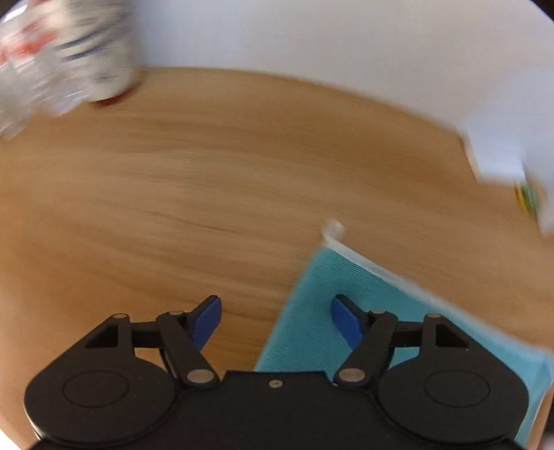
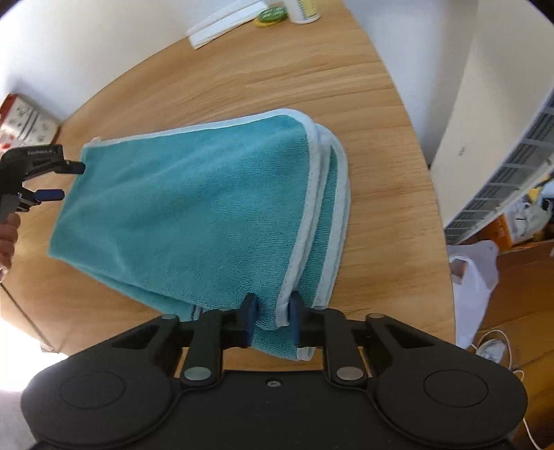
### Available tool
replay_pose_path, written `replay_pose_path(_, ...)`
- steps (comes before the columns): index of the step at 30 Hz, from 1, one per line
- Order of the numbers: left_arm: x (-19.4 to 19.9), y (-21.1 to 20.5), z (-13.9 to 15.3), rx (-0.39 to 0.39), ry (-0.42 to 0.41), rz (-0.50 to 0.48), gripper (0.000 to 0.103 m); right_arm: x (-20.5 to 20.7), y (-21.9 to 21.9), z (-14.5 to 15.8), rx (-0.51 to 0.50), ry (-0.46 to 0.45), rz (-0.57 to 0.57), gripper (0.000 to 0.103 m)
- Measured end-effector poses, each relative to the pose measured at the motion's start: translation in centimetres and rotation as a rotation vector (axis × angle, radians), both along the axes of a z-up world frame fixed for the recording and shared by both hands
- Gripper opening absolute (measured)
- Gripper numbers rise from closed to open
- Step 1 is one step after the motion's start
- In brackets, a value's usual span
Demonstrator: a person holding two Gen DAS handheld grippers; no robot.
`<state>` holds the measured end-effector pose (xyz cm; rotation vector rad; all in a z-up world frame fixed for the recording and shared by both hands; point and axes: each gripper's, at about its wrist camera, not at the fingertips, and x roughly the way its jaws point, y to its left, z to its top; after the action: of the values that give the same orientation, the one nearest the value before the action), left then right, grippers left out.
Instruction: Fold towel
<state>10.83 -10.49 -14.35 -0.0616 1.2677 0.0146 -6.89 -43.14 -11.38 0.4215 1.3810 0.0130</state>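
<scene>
Left tool [image 1: 276, 320]: black body, two round discs, blue finger pads [image 1: 207, 320].
Right tool [image 2: 271, 320]: same black build, blue pads, silver pivot pins, one small centre screw.
Marking: pale lettering on the left tool's side.

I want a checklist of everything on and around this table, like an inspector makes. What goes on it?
Surface: round wooden table, bare grain showing around the towel.
Job's things: teal towel with pale edging, folded over, layered edges at its right.
Clutter: patterned box at the far left; white flat pieces, green and yellow discs and a measuring cup at the far edge.
Grippers: left gripper open beside the towel's left edge; right gripper shut on the towel's near edge.
Cables: white cable on the floor.
Surroundings: white wall, plastic bag, cardboard box.
</scene>
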Motion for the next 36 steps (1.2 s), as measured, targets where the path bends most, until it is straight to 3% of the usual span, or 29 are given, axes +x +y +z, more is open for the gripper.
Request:
replay_pose_path(2, 0.4, -0.7, 0.0, 0.013, -0.03, -0.069, 0.069, -0.2, 0.3, 0.0, -0.005, 0.0, -0.034, 0.014)
replay_pose_path(3, 0.5, -0.8, 0.1, 0.011, -0.032, -0.081, 0.057, -0.2, 0.3, 0.0, -0.008, -0.001, -0.039, 0.013)
replay_pose_path(4, 0.5, -1.0, 0.3, 0.003, -0.037, -0.102, 0.037, -0.2, 0.4, 0.1, -0.02, -0.006, -0.043, 0.012)
replay_pose_path(6, 0.6, -1.5, 0.7, 0.002, -0.049, -0.142, 0.015, 0.4, 1.0, 0.1, -0.046, -0.013, -0.036, 0.011)
replay_pose_path(7, 0.5, -2.1, 0.7, 0.052, -0.066, -0.156, 0.009, 0.7, 1.3, 0.1, -0.053, -0.015, -0.031, 0.011)
replay_pose_path(10, 0.2, -3.1, 0.6, 0.152, -0.106, -0.151, 0.008, 2.1, 1.0, 0.3, -0.074, -0.038, -0.001, 0.011)
replay_pose_path(19, 3.0, 0.3, 1.0, 0.177, -0.084, 0.042, 0.007, 9.7, 1.2, 1.1, -0.095, -0.1, 0.116, 0.009)
replay_pose_path(23, 2.5, 0.9, 2.1, 0.154, -0.105, 0.052, 0.007, 9.8, 1.6, 3.0, -0.097, -0.132, 0.166, 0.009)
replay_pose_path(29, 1.9, 0.1, 3.2, 0.143, -0.123, 0.007, 0.009, 7.1, 0.6, 4.2, -0.083, -0.138, 0.11, 0.009)
replay_pose_path(34, 1.8, -0.3, 3.1, 0.165, -0.118, -0.033, 0.033, 6.0, -0.1, 3.0, -0.119, -0.123, 0.078, 0.009)
replay_pose_path(36, 1.7, -0.6, 3.0, 0.183, -0.116, -0.049, 0.035, 5.9, 0.1, 2.1, -0.163, -0.105, 0.087, 0.009)
